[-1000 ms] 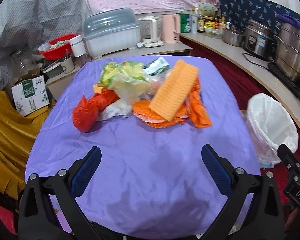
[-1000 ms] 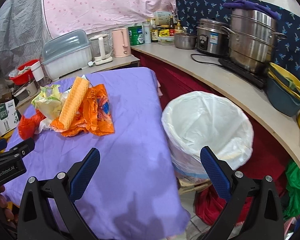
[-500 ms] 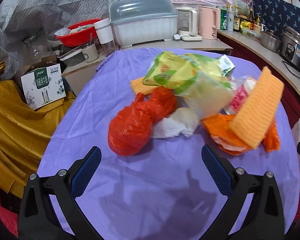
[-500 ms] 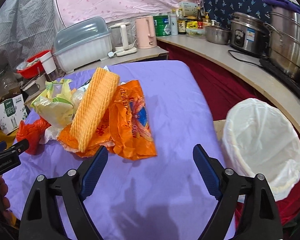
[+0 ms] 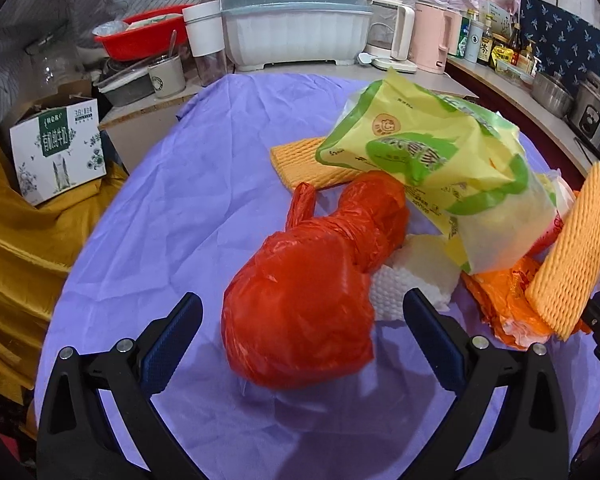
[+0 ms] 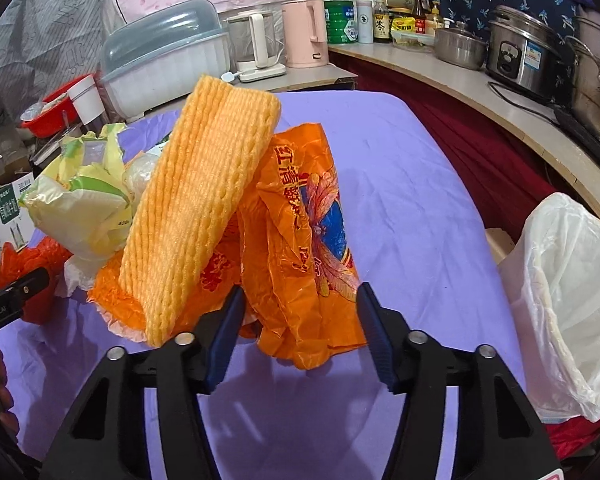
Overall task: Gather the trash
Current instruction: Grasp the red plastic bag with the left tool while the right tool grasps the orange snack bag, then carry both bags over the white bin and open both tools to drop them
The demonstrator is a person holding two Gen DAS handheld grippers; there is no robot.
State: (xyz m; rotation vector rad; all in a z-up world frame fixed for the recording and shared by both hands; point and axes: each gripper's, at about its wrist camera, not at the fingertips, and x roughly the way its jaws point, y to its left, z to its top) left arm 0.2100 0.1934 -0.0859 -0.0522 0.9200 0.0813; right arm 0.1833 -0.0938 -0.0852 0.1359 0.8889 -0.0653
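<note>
A trash pile lies on the purple-covered table (image 5: 188,200). My left gripper (image 5: 302,338) is open, its jaws either side of a crumpled red plastic bag (image 5: 300,312). Behind it lie white paper (image 5: 412,284), a yellow-green bag (image 5: 440,160) and orange foam sleeves (image 5: 572,252). My right gripper (image 6: 300,326) is open but narrower, its jaws around the near edge of an orange printed bag (image 6: 300,240). An orange foam sleeve (image 6: 204,200) leans on that bag. A white-lined trash bin (image 6: 572,300) stands to the right of the table.
A dish-rack box (image 5: 296,20), kettles (image 6: 304,32), bottles and pots (image 6: 524,52) line the counters behind and to the right. A carton (image 5: 56,148) and yellow cloth (image 5: 20,248) sit left of the table.
Both grippers moved forward to the pile. The left now straddles the red bag; the right has narrowed and reached the orange bag's edge.
</note>
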